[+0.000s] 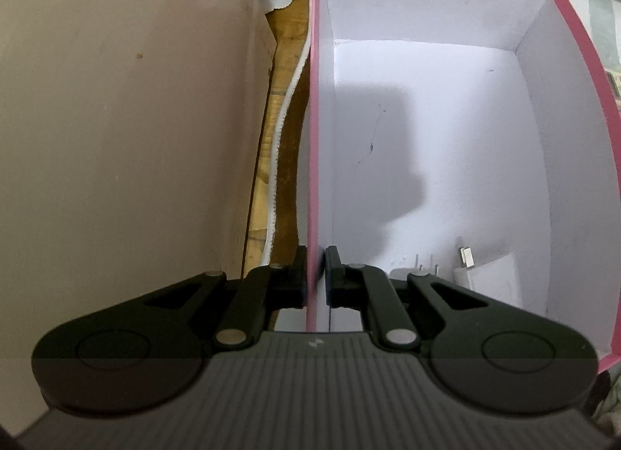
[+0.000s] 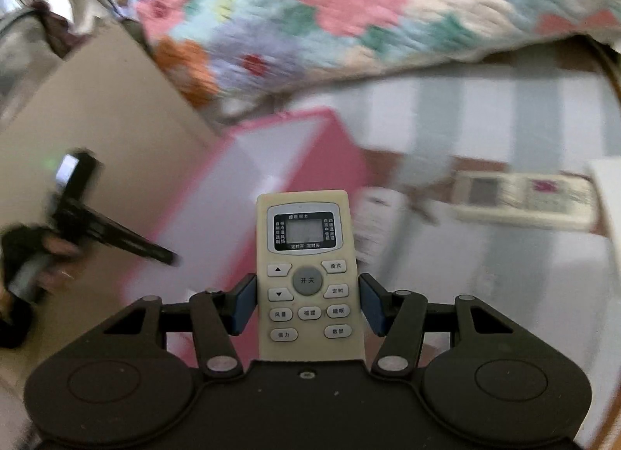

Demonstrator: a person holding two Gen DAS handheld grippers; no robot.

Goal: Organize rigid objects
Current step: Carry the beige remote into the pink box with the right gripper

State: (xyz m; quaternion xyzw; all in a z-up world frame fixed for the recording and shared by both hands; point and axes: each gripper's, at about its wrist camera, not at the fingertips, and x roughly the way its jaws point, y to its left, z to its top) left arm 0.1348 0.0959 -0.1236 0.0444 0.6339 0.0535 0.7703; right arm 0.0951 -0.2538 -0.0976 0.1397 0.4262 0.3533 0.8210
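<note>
**Pink box held steady, remote carried toward it**

Pink cardboard box (image 1: 434, 147) is the biggest thing; the left gripper (image 1: 316, 275) is pinched narrow on its thin side wall, one finger outside and one inside. A white charger (image 1: 464, 275) lies on the bottom, just beside the inner finger. The cream remote (image 2: 308, 275) sits between the fingers of the right gripper (image 2: 308, 304), clamped at its button half. It looks light, stiff and smooth, so a grip on the long edges suits it.
</note>
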